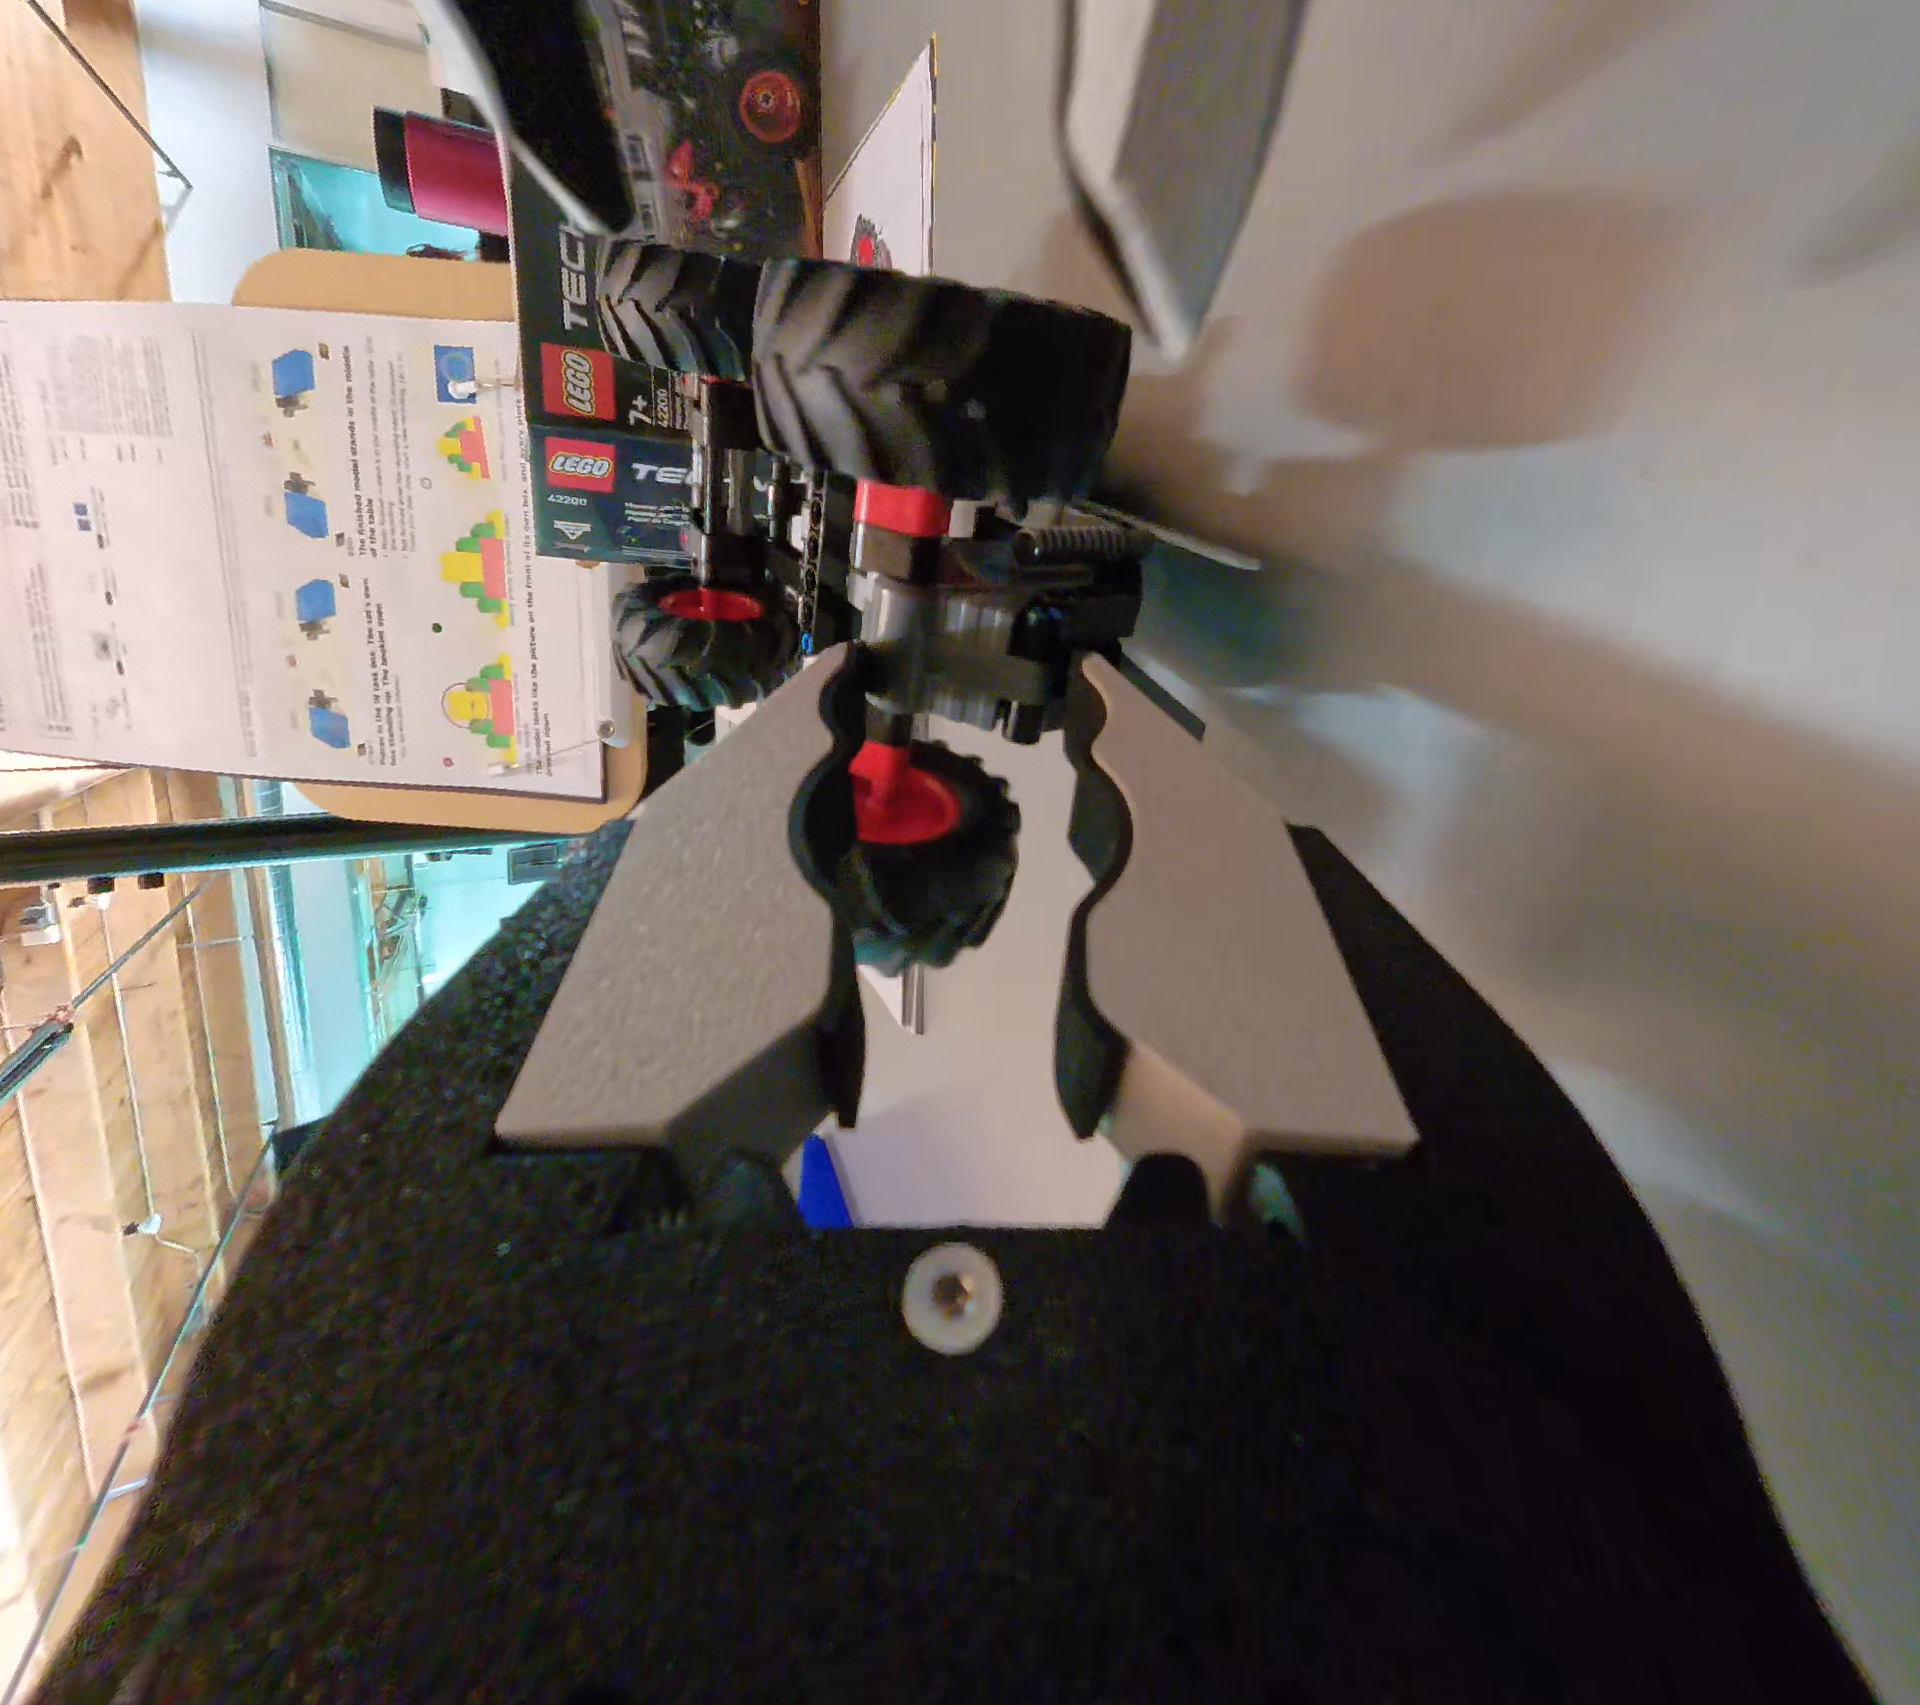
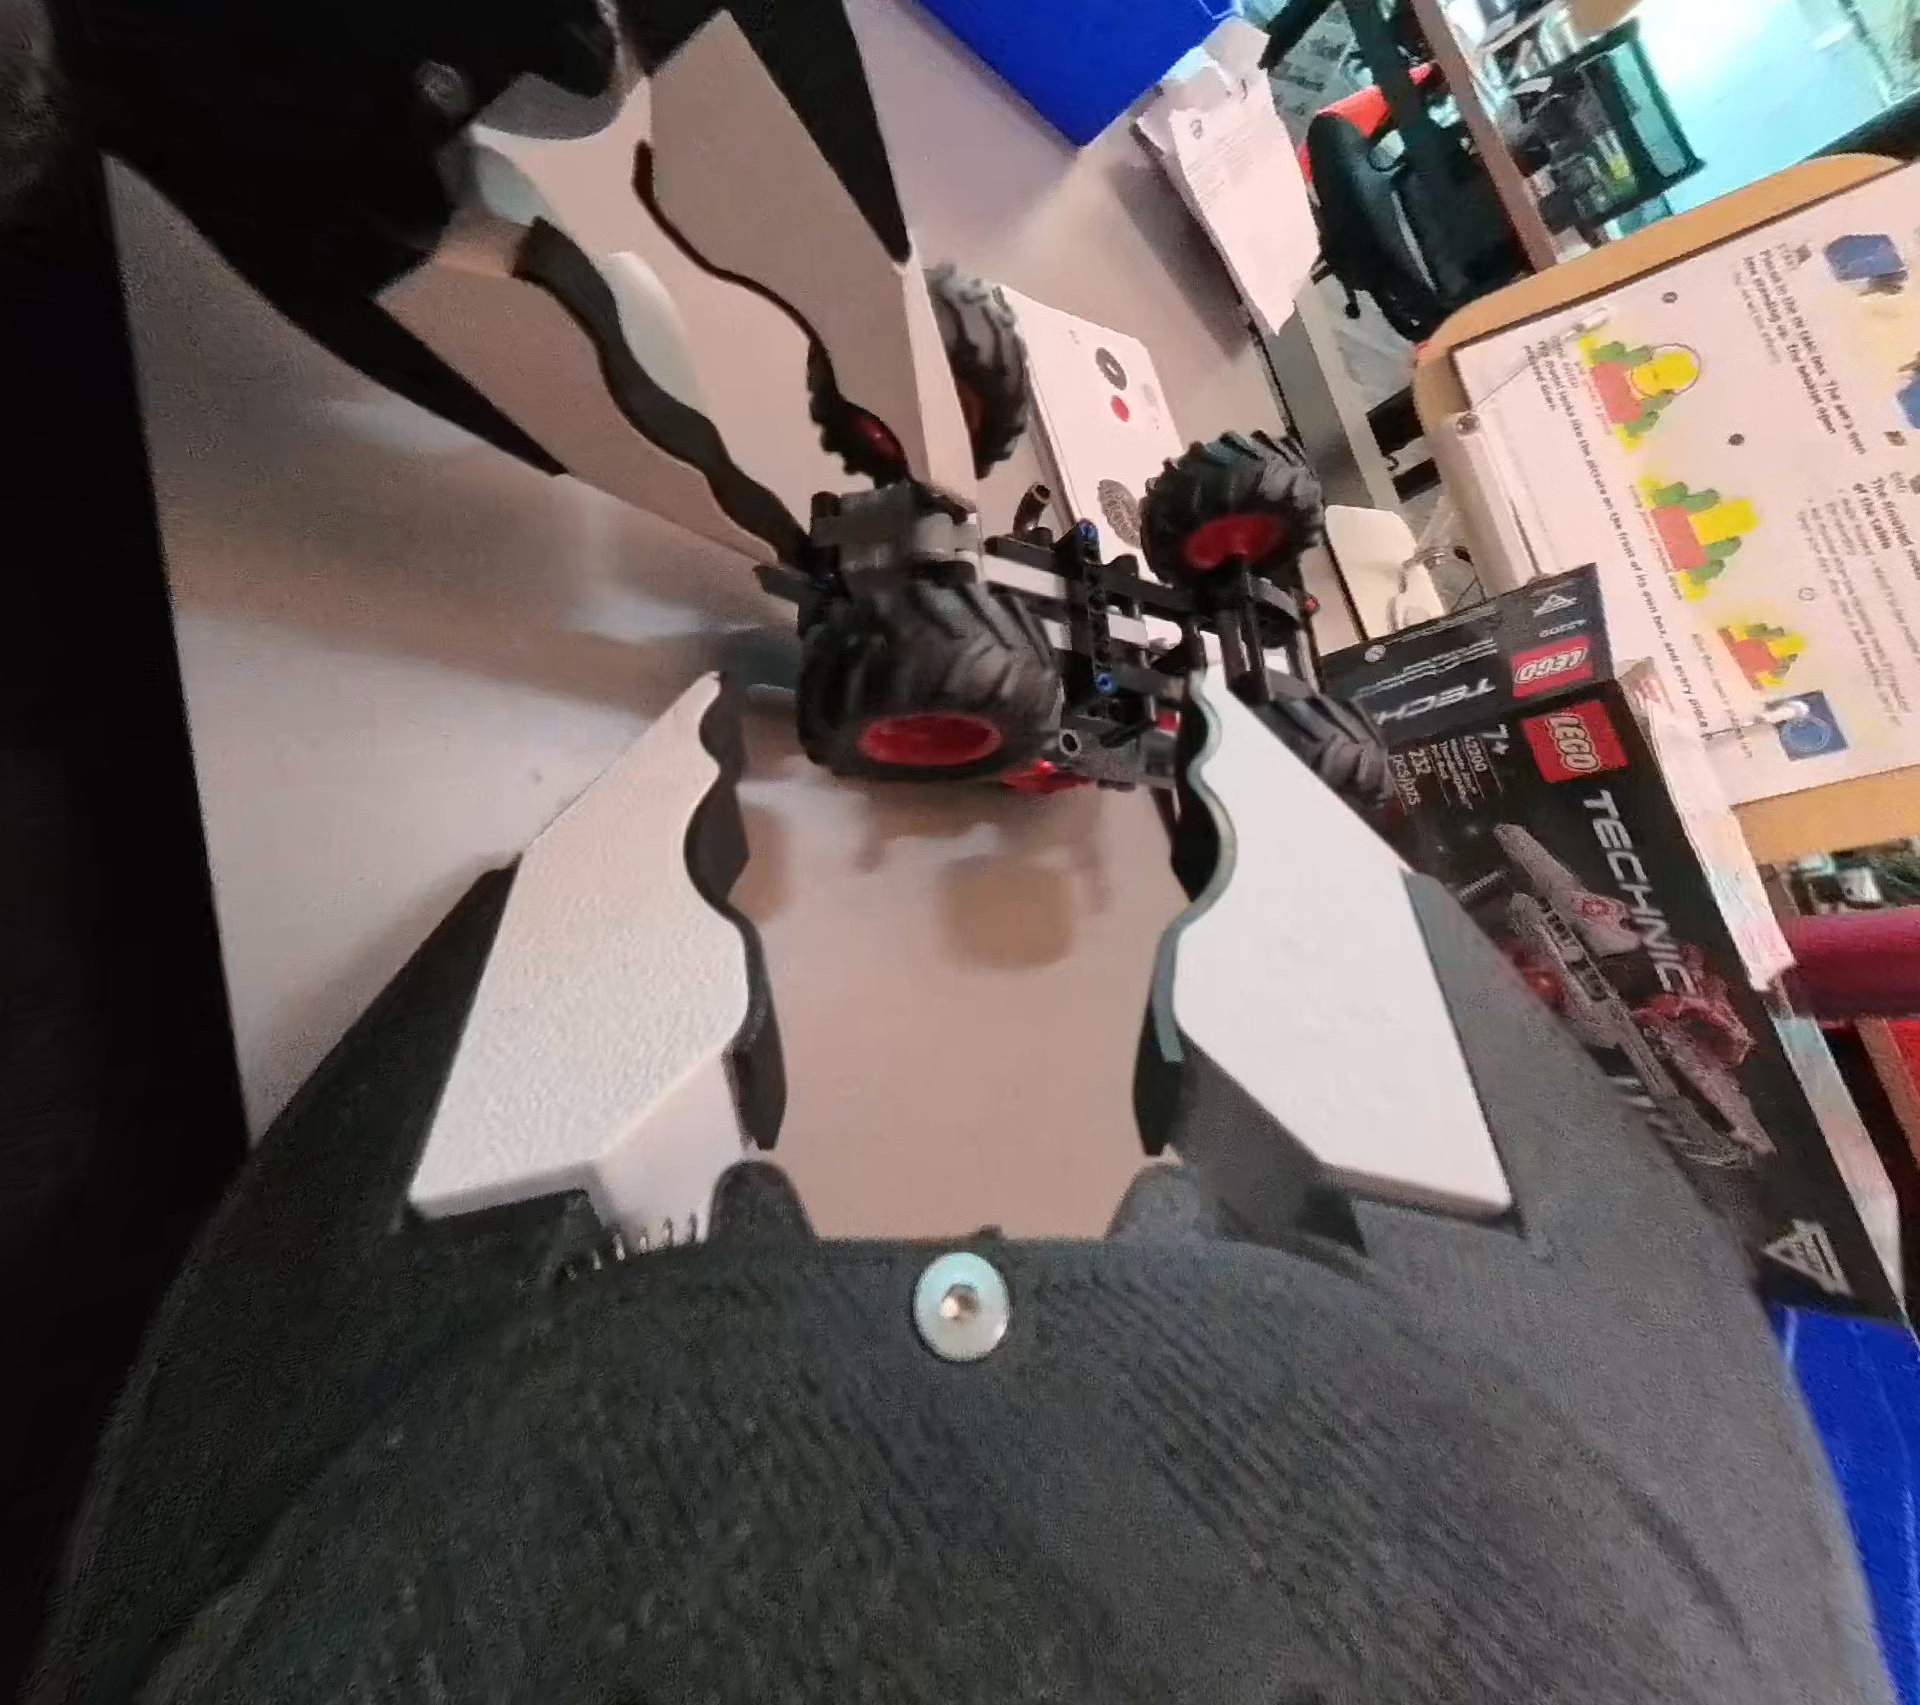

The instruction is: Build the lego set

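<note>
Black-tyred truck chassis point(image 2: 1039, 616) hangs above the worktop point(image 2: 416, 616). Left gripper point(image 1: 961, 699) fingers pinch its rear gearbox; right gripper point(image 2: 956, 741), fingers wide, holds nothing. A one-ended grip could let it twist or drop.

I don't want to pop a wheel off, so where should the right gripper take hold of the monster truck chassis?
Judging by its pose, grip the black beam frame between the axles, coming from the right gripper's near side. The frame is narrow and rigid there, while the big tyres bulge outward. The left gripper appears to hold the far end, so that stretch looks free.
</note>
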The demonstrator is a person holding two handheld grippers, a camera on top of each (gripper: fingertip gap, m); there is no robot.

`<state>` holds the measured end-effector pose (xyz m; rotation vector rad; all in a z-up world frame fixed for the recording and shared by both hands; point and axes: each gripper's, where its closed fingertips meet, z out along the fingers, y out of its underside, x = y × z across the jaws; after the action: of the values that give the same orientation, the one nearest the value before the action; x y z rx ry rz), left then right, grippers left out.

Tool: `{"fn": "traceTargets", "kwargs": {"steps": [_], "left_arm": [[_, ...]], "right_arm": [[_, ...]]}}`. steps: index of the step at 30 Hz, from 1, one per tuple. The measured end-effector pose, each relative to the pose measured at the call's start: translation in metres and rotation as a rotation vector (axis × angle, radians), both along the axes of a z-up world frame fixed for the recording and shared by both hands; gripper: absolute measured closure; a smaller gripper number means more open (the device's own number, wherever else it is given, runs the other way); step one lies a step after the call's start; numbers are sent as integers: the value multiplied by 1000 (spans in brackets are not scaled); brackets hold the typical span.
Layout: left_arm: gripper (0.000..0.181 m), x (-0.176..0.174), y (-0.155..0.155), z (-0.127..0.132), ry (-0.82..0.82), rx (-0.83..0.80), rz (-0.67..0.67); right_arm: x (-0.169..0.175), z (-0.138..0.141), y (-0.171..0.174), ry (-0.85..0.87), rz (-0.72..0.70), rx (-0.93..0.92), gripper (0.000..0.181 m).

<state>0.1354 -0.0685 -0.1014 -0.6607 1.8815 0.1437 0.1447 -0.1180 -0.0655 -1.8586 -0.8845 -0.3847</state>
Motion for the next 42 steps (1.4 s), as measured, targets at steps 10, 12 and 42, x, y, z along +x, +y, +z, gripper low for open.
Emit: {"fn": "traceTargets", "kwargs": {"steps": [10,12,42], "left_arm": [[146,1,6,-2,-5,-49,45],[147,2,2,0,-11,-78,33],[147,-43,11,-5,-4,59,-120]], "right_arm": [[-76,-49,-64,-27,413,-425,102],[-50,-56,-62,-88,284,-459,114],[85,14,1,313,-144,81,105]]}}
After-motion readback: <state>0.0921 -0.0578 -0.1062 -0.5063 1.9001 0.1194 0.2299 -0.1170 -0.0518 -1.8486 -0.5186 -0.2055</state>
